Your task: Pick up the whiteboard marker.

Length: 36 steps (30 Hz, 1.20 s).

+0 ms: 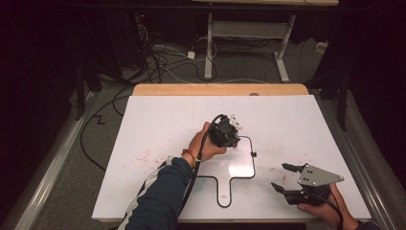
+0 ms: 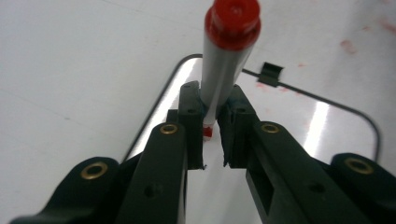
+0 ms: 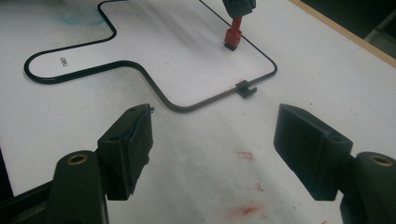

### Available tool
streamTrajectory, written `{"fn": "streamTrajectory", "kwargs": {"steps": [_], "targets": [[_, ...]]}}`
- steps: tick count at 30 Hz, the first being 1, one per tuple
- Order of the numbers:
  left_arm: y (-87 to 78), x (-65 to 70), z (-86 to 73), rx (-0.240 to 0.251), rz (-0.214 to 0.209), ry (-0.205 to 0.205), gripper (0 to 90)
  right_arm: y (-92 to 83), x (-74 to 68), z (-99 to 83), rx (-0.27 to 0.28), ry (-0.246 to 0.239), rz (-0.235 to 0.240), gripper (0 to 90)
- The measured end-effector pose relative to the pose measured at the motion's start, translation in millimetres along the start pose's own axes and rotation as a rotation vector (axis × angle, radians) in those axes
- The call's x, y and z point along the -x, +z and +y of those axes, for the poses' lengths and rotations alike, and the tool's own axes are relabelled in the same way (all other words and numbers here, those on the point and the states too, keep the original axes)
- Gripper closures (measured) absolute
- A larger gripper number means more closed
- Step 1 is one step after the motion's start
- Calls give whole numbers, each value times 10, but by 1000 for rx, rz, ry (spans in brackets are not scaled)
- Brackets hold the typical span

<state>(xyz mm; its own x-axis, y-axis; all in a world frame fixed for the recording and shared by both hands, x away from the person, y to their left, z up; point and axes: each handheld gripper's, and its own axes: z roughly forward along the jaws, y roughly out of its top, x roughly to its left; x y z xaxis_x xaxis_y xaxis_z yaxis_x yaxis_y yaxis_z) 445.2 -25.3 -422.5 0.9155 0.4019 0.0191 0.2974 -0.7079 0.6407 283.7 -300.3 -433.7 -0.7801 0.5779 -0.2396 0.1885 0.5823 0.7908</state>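
Note:
A grey marker with a red end [image 2: 229, 56] is clamped between the jaws of my left gripper [image 2: 212, 100], which is shut on its barrel. In the high view that gripper [image 1: 225, 132] points down over the small paddle-shaped whiteboard with a black rim [image 1: 253, 165]. The marker's red end [image 3: 232, 35] meets the board's surface near its far edge. My right gripper [image 1: 282, 175] stands open to the right of the board near the table's front, nothing between its fingers [image 3: 130, 140]. A black clip [image 3: 245, 88] sits on the board's rim [image 3: 154, 88].
The board lies on a large white sheet [image 1: 297, 120] marked with faint red smudges [image 1: 143, 157]. A wooden table edge [image 1: 220, 89] shows behind the sheet. Cables [image 1: 158, 62] and desk legs [image 1: 208, 52] are on the floor beyond.

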Motion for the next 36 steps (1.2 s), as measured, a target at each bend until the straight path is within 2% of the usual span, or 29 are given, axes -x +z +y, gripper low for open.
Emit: {"fn": "streamTrajectory", "kwargs": {"steps": [4,6,8,10,15,20,27,28,31,33,36], "targets": [[31,130,5,23,-55,13,785,1,5,5,3,-2,0,291],[75,239,42,33,-70,38,785,1,5,8,2,0,-1,291],[134,341,103,30,-46,61,784,4,4,12,2,1,-1,292],[201,395,156,33,-29,67,784,9,-3,15,4,0,3,292],[317,354,234,52,8,44,787,12,1,10,3,-3,4,291],[358,267,215,97,-27,-15,787,-4,14,-4,5,3,1,292],[387,243,170,153,-110,-49,788,-8,5,-3,2,8,-1,292],[387,250,163,156,-113,-47,788,-7,5,-2,2,6,0,292],[388,283,129,172,-162,-51,788,-1,8,-2,3,-1,5,292],[369,312,99,167,-199,-31,788,-2,4,0,5,-3,3,292],[313,390,53,158,-212,-5,788,-14,5,3,9,4,2,292]]}}
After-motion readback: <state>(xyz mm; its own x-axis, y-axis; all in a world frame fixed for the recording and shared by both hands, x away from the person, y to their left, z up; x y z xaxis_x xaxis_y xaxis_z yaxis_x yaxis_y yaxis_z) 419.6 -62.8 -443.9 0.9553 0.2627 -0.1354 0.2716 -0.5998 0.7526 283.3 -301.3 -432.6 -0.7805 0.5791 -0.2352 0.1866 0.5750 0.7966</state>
